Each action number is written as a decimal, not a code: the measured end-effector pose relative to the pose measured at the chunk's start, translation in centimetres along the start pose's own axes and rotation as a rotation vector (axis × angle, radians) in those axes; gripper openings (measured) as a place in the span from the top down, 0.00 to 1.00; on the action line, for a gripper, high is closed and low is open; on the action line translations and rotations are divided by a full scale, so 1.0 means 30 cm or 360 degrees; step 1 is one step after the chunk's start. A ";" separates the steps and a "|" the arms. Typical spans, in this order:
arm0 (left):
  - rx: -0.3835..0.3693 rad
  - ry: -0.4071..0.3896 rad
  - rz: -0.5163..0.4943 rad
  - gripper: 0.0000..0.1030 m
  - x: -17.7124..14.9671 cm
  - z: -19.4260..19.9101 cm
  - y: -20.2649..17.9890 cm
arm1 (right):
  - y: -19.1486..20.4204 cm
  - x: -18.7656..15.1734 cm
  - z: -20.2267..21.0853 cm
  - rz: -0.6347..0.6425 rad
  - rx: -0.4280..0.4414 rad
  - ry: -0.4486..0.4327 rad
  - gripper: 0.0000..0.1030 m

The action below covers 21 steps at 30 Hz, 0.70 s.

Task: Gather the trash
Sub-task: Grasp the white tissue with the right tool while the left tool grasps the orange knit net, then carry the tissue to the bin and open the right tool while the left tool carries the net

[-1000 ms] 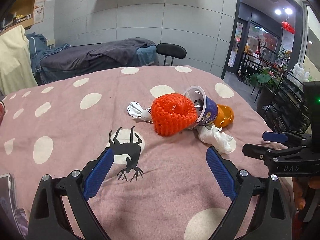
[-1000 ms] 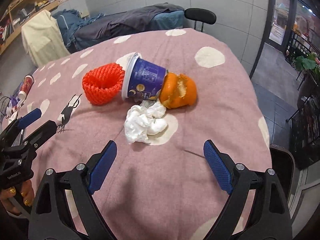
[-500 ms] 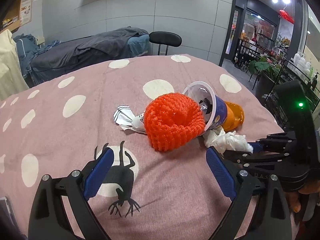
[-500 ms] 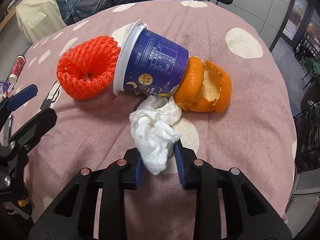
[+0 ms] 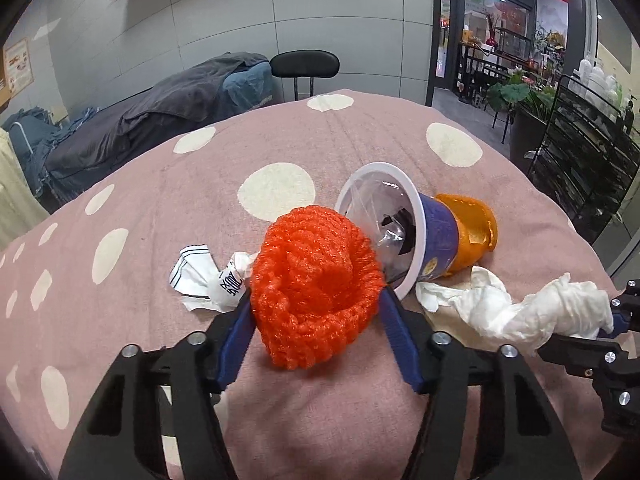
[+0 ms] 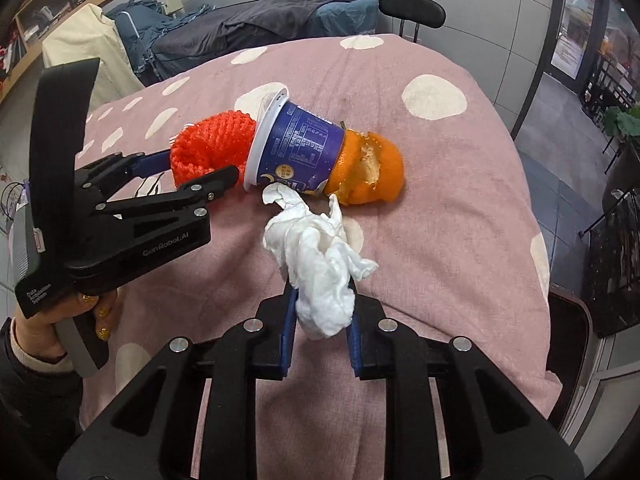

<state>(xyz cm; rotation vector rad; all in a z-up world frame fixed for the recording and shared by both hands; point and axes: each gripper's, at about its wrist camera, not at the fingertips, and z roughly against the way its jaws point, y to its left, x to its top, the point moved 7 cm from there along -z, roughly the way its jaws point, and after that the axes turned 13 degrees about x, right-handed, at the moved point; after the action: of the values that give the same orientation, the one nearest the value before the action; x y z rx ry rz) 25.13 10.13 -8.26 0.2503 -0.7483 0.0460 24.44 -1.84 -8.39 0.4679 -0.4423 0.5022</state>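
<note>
Two grippers, both clamping trash. My left gripper [image 5: 316,320] has its jaws squeezed on the net [image 5: 316,288], an orange-red foam fruit sleeve rolled into a ring; blue pads press its two sides, and it sits low over the counter [image 5: 280,152], which is covered in pink cloth with white dots. From the right wrist view the left gripper [image 6: 192,172] reaches in from the left, and the net [image 6: 212,148] touches the cup rim. My right gripper [image 6: 320,316] has its jaws pinched on the tissue [image 6: 320,256], a crumpled white wad; the gripped end is raised, the far end trails down to the cloth just beside the cup [image 6: 296,148]. In the left wrist view the tissue [image 5: 520,308] stretches from the cup toward the right gripper [image 5: 608,328] at the frame edge. Cup [image 5: 404,228] lies on its side, blue wall, white rim, open mouth facing the net, clear plastic crumpled inside. Peel [image 6: 368,168], orange, sits against the cup's base; same peel [image 5: 472,232] shows behind the cup. Wrapper [image 5: 208,276], white with dark print, lies crumpled on the cloth just left of the net, touching it. Chair [image 5: 304,64] stands past the far counter edge.
</note>
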 end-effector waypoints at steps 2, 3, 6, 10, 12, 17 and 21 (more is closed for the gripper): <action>-0.0010 0.0007 0.0028 0.69 -0.005 0.005 0.001 | -0.007 -0.009 0.029 -0.0010 -0.0013 -0.0039 0.78; -0.0020 0.0010 0.0060 0.74 -0.009 0.012 0.006 | -0.011 -0.013 0.040 -0.0016 -0.0015 -0.0056 0.78; -0.0068 0.0004 0.0156 0.83 -0.016 0.040 0.020 | -0.019 -0.022 0.072 -0.0037 -0.0014 -0.0105 0.78; -0.0075 -0.0036 0.0237 0.85 -0.024 0.089 0.034 | -0.029 -0.038 0.110 -0.0047 -0.0014 -0.0174 0.78; -0.0077 -0.0073 0.0279 0.85 -0.029 0.127 0.044 | -0.030 -0.049 0.127 -0.0044 -0.0015 -0.0210 0.78; -0.0103 -0.0134 0.0344 0.85 -0.045 0.206 0.049 | -0.051 -0.090 0.153 -0.0081 0.0004 -0.0245 0.78; -0.0128 -0.0185 0.0361 0.85 -0.055 0.266 0.033 | -0.083 -0.123 0.183 -0.0118 0.0008 -0.0280 0.78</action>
<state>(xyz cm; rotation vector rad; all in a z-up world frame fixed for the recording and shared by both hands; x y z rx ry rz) 18.46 9.25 -3.56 0.0913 -0.8901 0.2172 21.32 -7.93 -6.60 0.5340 -0.5906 0.3919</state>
